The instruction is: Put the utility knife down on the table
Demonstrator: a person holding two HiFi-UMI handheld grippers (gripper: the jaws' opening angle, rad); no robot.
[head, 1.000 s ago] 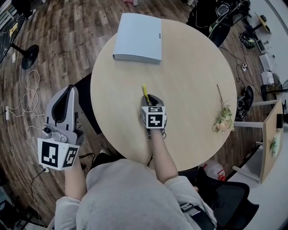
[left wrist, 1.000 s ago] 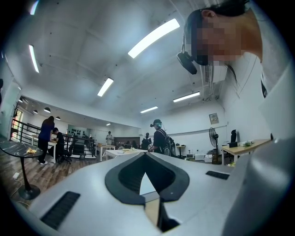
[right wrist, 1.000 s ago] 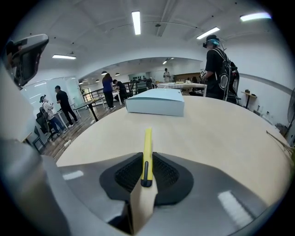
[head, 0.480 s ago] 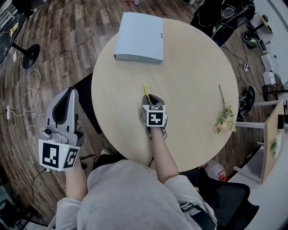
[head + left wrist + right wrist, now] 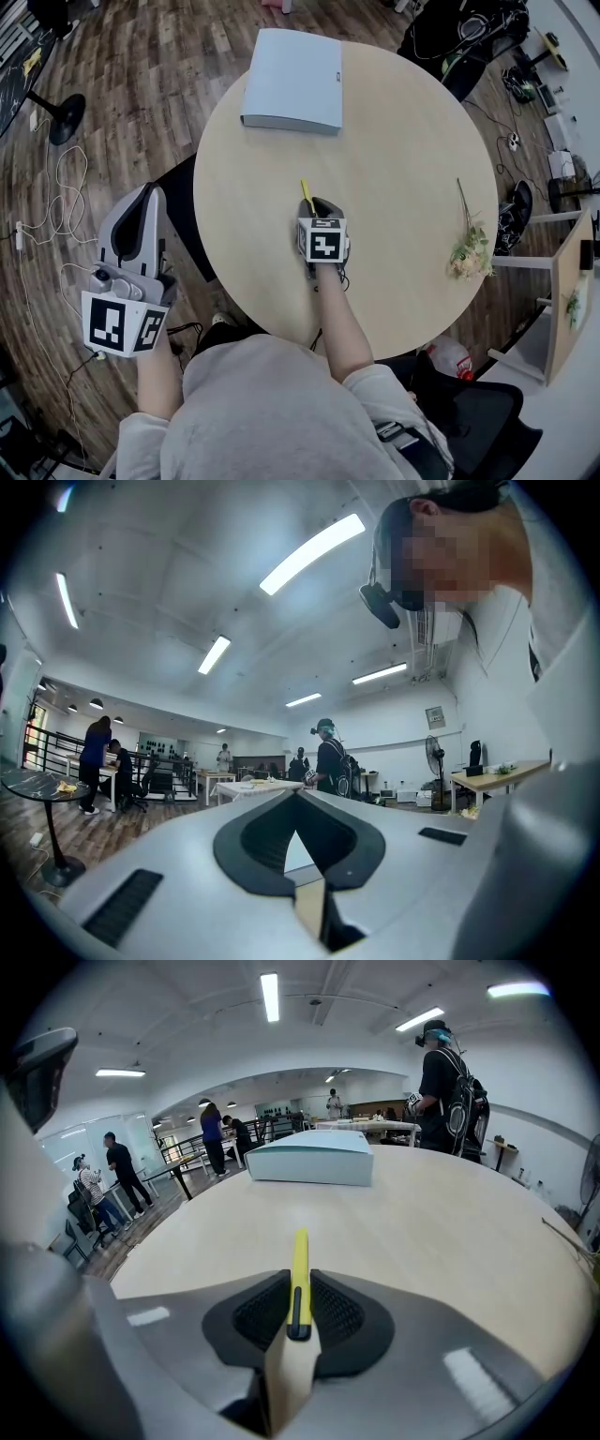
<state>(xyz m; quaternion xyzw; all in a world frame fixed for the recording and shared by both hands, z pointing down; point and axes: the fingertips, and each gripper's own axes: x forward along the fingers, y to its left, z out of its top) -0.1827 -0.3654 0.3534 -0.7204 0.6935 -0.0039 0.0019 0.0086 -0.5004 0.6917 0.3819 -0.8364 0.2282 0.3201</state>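
A yellow utility knife juts out forward from my right gripper, low over the middle of the round wooden table. In the right gripper view the knife sits between the two black pads, with that gripper shut on its rear end. My left gripper hangs off the table's left side over the floor. It is tilted upward in the left gripper view, shut, and holds nothing.
A pale blue flat box lies at the table's far edge, straight ahead of the knife. A dried flower sprig lies near the right rim. A black chair stands by the left rim. Cables cross the wooden floor.
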